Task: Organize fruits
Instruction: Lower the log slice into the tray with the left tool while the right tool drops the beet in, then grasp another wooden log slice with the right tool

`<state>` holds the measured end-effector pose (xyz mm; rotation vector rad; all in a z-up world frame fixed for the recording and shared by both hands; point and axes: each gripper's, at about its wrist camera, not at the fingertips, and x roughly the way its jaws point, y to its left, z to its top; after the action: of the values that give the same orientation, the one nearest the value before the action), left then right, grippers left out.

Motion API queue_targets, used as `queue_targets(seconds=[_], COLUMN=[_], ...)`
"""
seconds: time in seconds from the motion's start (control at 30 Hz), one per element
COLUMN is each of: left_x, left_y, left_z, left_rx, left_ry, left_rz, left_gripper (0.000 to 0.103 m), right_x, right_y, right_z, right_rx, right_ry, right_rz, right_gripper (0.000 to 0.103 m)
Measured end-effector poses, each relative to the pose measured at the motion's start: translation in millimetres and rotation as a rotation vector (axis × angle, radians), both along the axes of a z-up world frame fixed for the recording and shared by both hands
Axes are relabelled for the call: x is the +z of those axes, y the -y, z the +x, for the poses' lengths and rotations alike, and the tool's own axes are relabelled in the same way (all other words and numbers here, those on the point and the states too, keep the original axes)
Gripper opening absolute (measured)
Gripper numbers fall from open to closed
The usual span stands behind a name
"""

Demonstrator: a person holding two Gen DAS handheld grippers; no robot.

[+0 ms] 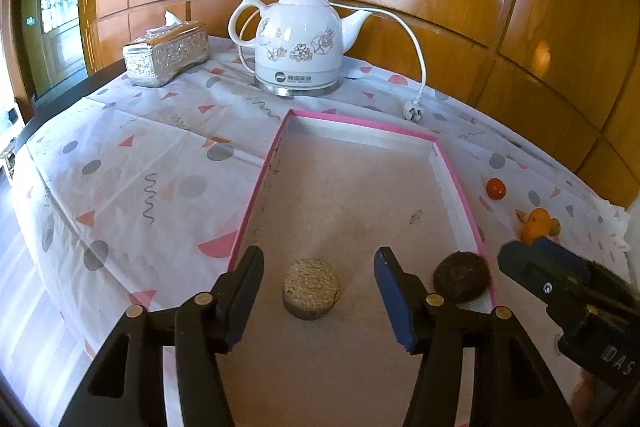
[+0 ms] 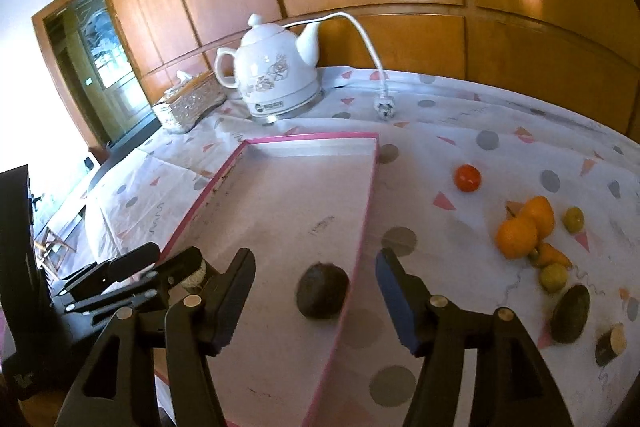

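Note:
A pink-rimmed tray (image 1: 260, 183) lies on the table; it also shows in the right wrist view (image 2: 362, 227). In it lie a tan cut piece (image 1: 312, 287) and a dark round fruit (image 1: 462, 277), the latter also in the right wrist view (image 2: 322, 290). My left gripper (image 1: 318, 301) is open, its jaws either side of the tan piece. My right gripper (image 2: 316, 301) is open and empty, with the dark fruit between its jaws. On the cloth to the right lie a red tomato (image 2: 467, 177), two oranges (image 2: 524, 227), small green fruits (image 2: 554, 277), an avocado (image 2: 570, 313) and a cut piece (image 2: 610, 343).
A white kettle (image 1: 298, 43) with its cord and plug (image 1: 412, 109) stands behind the tray. A silver tissue box (image 1: 166, 53) sits at the back left. A wooden wall runs behind the table. The table edge falls away on the left.

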<state>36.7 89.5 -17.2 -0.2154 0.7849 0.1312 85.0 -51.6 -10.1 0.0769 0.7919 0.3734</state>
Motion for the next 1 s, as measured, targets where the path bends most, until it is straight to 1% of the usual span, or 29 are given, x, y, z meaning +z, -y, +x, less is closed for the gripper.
queue_targets(seconds=[0.17,0.33,0.63,0.8,0.87,1.0], left_x=[2,3,5,9,10,10], left_y=[10,28,61,82,92,108], left_z=[-1,-1,0,3,5,6], left_rx=[-0.027,-0.085,-0.186,-0.248,-0.275,-0.323], left_ry=[0.005,0.003,0.0,0.006,0.004,0.005], left_rz=[-0.001,0.006,0.024,0.033,0.034,0.039], left_gripper=[0.058,0.058,0.058,0.059,0.061,0.061], right_x=[-4,-7,-23,-27,-28,-29], right_y=[25,66,134,166,177,192], right_z=[-11,-22,-39,-45,-48,-55], right_rx=[-0.093,-0.202,-0.362,-0.435,-0.459,-0.484], right_ry=[0.003,-0.001,-0.028,-0.037,-0.038,-0.041], right_rz=[0.01,0.035,0.009,-0.002,-0.01,-0.025], right_gripper=[0.064,0.064,0.063,0.064,0.063,0.063])
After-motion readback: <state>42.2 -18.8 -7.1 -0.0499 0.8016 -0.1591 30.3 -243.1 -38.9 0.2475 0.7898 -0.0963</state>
